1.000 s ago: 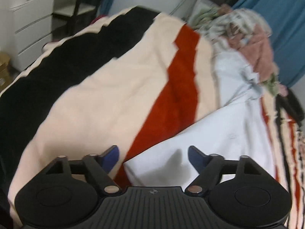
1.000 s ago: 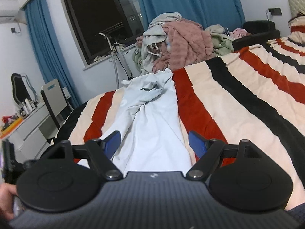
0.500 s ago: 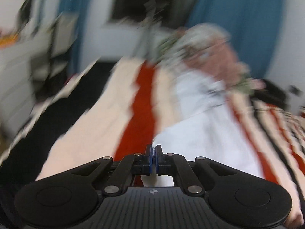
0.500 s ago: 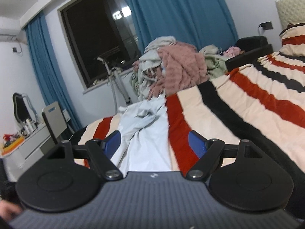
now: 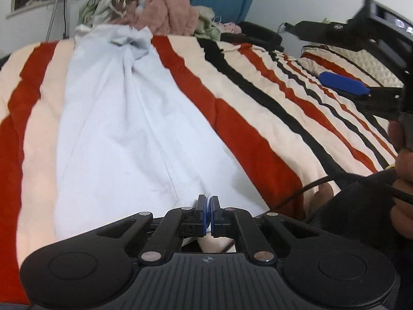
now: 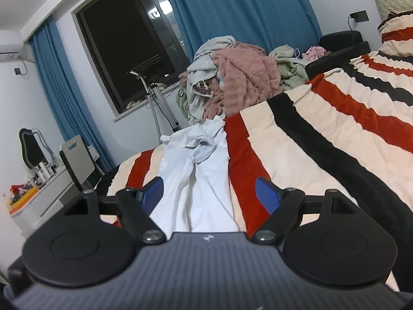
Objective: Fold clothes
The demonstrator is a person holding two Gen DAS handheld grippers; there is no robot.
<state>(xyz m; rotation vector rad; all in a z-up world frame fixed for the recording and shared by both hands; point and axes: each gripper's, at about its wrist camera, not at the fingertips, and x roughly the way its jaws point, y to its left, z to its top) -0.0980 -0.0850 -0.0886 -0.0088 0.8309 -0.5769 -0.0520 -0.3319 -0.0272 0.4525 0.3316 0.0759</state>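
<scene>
So there's a pair of pale blue-white trousers (image 5: 124, 129) laid out lengthwise on a bed with a cream, red and black striped blanket (image 5: 245, 98), legs pointing toward the near edge and the bunched-up waist at the far end. The left gripper (image 5: 208, 214) sits at the near edge with its blue pads squeezed nearly together right on the hem of the trousers, pinching the cloth at that near end. The right gripper (image 6: 209, 191) is spread wide with nothing in it, hovering above the trouser legs, cloth visible in the gap between the fingers but not touched. From the left view you can see it over on the right, held in a hand (image 5: 402, 180) above the blanket. Beyond the far end of the bed there's a heap of laundry (image 6: 232, 77), pink fuzzy stuff on top, in front of blue curtains (image 6: 232, 10).
</scene>
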